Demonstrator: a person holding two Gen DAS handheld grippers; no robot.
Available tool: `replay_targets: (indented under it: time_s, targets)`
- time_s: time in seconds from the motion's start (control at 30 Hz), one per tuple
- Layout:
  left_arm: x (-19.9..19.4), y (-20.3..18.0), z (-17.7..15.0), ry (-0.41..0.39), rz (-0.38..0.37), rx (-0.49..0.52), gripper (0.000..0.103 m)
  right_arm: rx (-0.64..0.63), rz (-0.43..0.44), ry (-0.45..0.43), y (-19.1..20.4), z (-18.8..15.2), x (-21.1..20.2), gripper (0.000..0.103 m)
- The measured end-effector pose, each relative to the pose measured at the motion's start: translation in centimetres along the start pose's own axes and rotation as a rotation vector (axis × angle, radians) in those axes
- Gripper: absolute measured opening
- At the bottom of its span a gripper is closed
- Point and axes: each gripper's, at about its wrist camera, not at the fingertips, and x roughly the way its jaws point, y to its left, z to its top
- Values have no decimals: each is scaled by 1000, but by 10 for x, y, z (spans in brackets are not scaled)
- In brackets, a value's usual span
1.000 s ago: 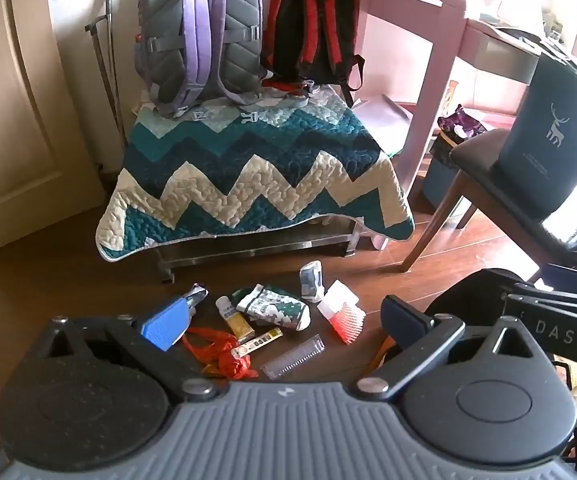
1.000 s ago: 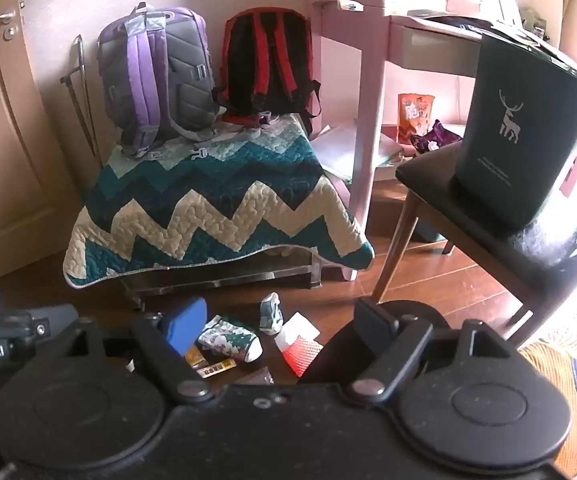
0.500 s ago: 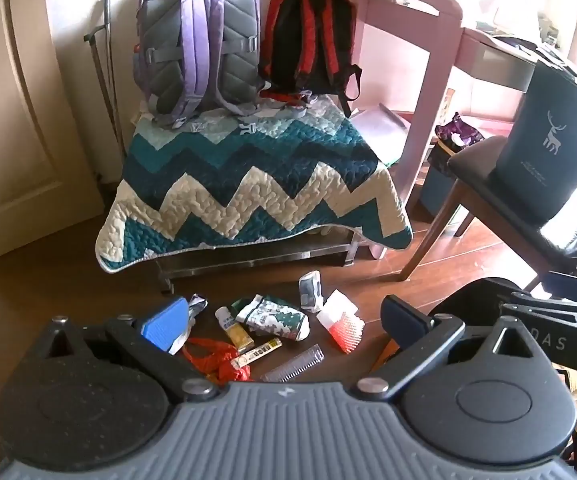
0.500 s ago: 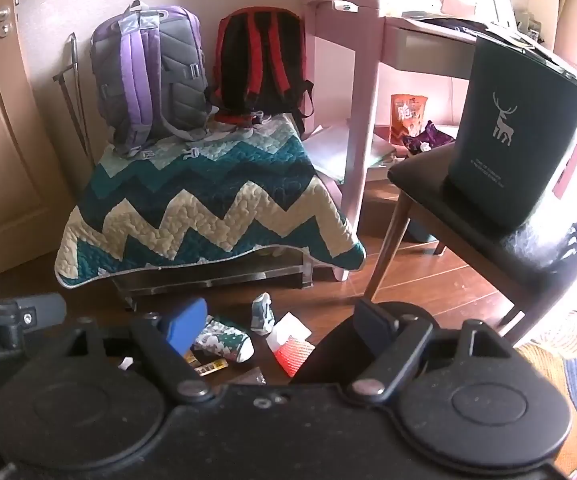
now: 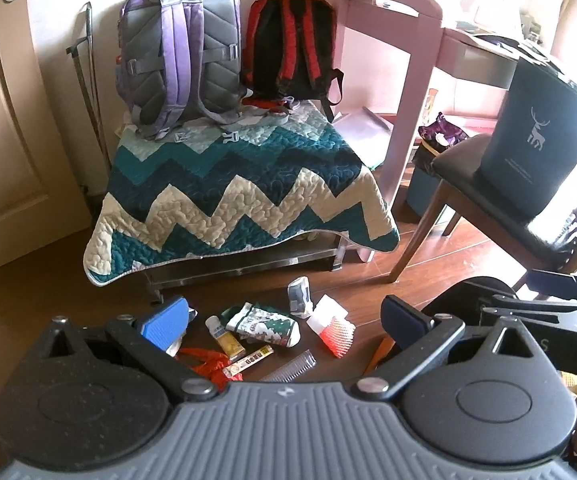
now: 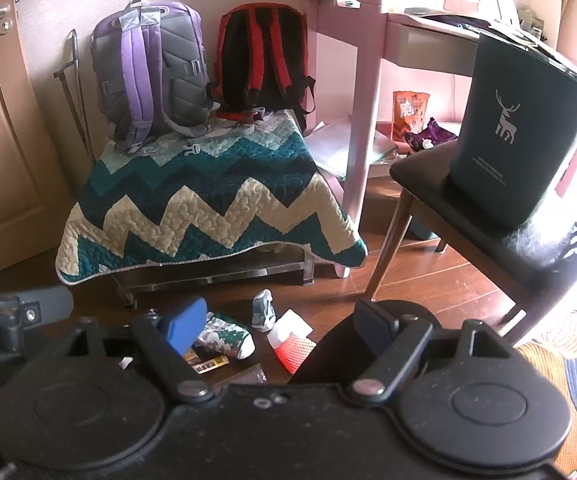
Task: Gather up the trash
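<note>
Trash lies on the wooden floor in front of a quilt-covered bench: a green-and-white packet [image 5: 264,322] [image 6: 224,334], a crumpled grey carton [image 5: 300,296] [image 6: 263,312], white paper with red mesh [image 5: 334,330] [image 6: 294,346], a yellow tube [image 5: 226,338], red plastic [image 5: 208,366], a yellow wrapper strip [image 5: 248,360] and a clear ribbed piece [image 5: 288,370]. My left gripper [image 5: 284,320] hangs open above and short of the pile, holding nothing. My right gripper [image 6: 280,322] is open too, beside the left gripper.
A dark teal bin with a deer logo [image 5: 536,148] [image 6: 516,136] stands on a black chair [image 6: 428,168] at the right. A black rounded object [image 5: 468,292] sits low by the right fingers. Two backpacks [image 5: 180,52] rest on the quilt [image 5: 228,184]. A pink desk [image 5: 400,80] stands behind.
The left wrist view has drawn back and tilted up a little, so the room sits lower in frame. The right view has barely shifted. Both grippers stay open; the trash has not moved.
</note>
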Motion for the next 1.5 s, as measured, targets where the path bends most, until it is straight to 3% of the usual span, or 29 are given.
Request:
replay_targets:
  time_s: [0.9, 1.23, 1.5]
  targets:
    - [5, 12, -5, 13, -18, -16, 103, -25, 31, 13, -1, 1, 0, 81]
    - [-7, 21, 1, -91, 21, -33, 103, -26, 31, 13, -1, 0, 0, 81]
    - [4, 34, 0, -29, -43, -100, 103, -25, 31, 17, 0, 0, 0, 81]
